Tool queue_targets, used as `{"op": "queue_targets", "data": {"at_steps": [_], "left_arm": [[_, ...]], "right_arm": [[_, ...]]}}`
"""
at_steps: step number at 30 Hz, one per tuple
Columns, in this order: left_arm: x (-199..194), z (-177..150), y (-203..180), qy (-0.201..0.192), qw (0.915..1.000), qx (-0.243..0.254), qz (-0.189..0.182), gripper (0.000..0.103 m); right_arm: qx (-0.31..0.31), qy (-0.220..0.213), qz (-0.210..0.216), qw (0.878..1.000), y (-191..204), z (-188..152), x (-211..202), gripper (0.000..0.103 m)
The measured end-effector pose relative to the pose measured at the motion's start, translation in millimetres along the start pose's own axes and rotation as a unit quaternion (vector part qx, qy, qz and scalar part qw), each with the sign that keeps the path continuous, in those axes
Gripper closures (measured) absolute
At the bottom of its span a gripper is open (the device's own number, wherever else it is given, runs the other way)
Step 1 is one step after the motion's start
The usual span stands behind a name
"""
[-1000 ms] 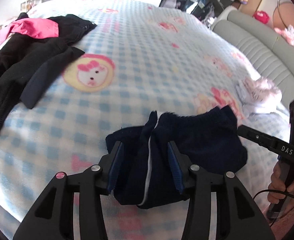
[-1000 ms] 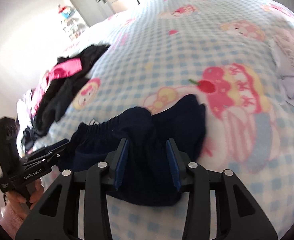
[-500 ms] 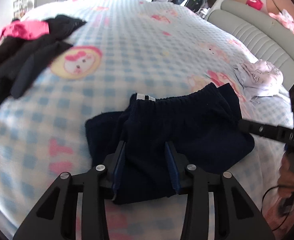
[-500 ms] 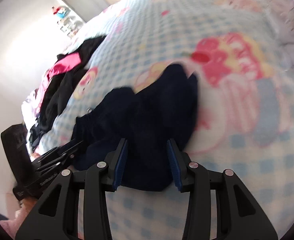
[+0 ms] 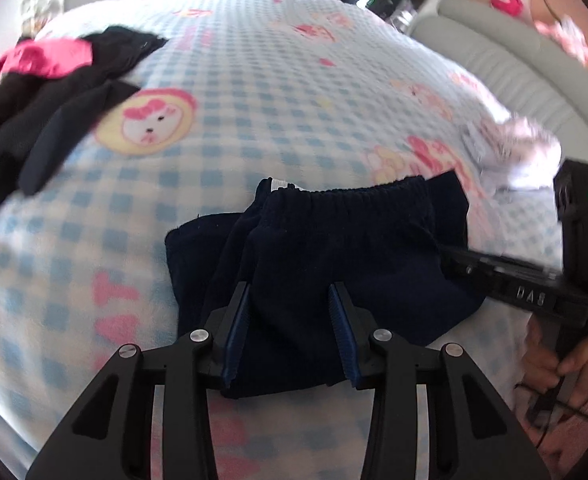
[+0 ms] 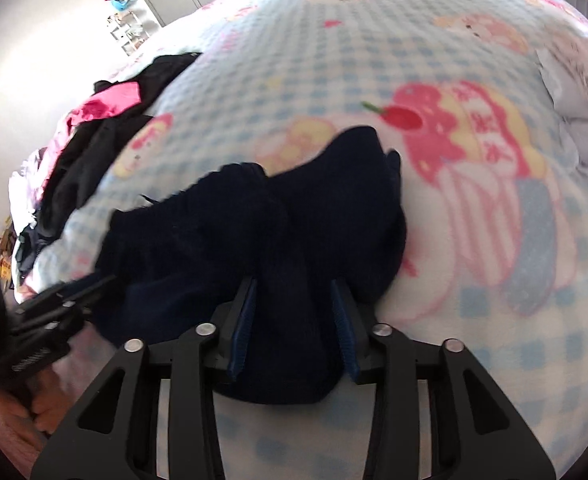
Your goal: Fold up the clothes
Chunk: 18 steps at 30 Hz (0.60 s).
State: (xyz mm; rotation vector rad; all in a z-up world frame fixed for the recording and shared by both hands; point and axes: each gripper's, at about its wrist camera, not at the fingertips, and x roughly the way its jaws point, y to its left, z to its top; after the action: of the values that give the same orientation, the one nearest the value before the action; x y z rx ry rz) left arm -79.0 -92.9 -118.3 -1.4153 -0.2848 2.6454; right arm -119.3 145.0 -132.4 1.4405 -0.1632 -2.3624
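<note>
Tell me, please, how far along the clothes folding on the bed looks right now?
Done: one pale patterned garment sits bundled aside. In hand: the dark navy elastic-waist shorts, doubled over between both hand-held grippers, left and right, the right one closing. Left: the black and pink clothes heap lies unfolded.

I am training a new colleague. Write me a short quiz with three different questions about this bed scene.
1. True or false: the navy shorts lie on a checked blanket.
2. Which lies beside the headboard: A) the black and pink clothes pile, B) a small white garment, C) a shoe?
3. Fill in: fabric of the shorts sits between the jaws of the left gripper and of the ____ gripper.

Key: 1 true; 2 B; 3 right.
</note>
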Motion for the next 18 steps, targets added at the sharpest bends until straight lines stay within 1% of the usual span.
{"op": "queue_targets", "data": {"at_steps": [2,3,4,5,6,8,9,11,12,14,15,18], "left_arm": [[-0.6,0.4,2.0,0.006,0.9998,0.008,0.018,0.059],[-0.6,1.3,8.7,0.010,0.9998,-0.004,0.019,0.059],[-1.1,2.9,18.8,0.015,0.9994,-0.030,0.004,0.061],[-4.6,3.3,25.9,0.014,0.9984,-0.054,-0.008,0.061],[-10.0,4.4,29.6,0.009,0.9977,-0.067,-0.013,0.061],[-21.8,6.5,25.5,-0.009,0.9985,-0.055,0.005,0.061],[-26.3,7.1,20.9,-0.016,0.9987,-0.044,0.017,0.061],[-28.3,7.4,15.3,-0.018,0.9988,-0.040,0.019,0.063],[-27.9,5.6,13.8,-0.019,0.9987,-0.045,0.012,0.063],[-24.6,1.2,11.7,-0.014,0.9983,-0.056,-0.006,0.063],[-21.9,-1.1,10.9,-0.010,0.9981,-0.059,-0.011,0.063],[-12.7,-7.3,7.9,0.002,0.9985,-0.038,0.040,0.061]], "right_arm": [[-0.009,-0.006,-0.021,1.000,-2.4,-0.3,-2.0,0.071],[-0.005,-0.008,-0.033,0.999,-4.6,1.6,-3.8,0.074],[0.001,-0.009,-0.044,0.999,-7.4,3.9,-5.9,0.080],[0.008,-0.012,-0.046,0.999,-10.5,5.5,-9.7,0.079],[0.012,-0.017,-0.042,0.999,-12.7,6.6,-16.6,0.079],[0.004,-0.041,-0.046,0.998,-8.8,7.8,-33.4,0.077],[-0.001,-0.054,-0.048,0.997,-6.3,8.3,-41.9,0.074],[-0.014,-0.064,-0.023,0.998,1.0,7.2,-52.1,0.074],[-0.019,-0.064,-0.005,0.998,4.8,6.0,-54.5,0.073],[-0.033,-0.048,0.020,0.998,14.6,3.0,-48.4,0.070],[-0.044,-0.038,0.022,0.998,20.4,-0.7,-42.3,0.070],[-0.068,-0.001,-0.011,0.998,29.5,-12.2,-17.3,0.070]]}}
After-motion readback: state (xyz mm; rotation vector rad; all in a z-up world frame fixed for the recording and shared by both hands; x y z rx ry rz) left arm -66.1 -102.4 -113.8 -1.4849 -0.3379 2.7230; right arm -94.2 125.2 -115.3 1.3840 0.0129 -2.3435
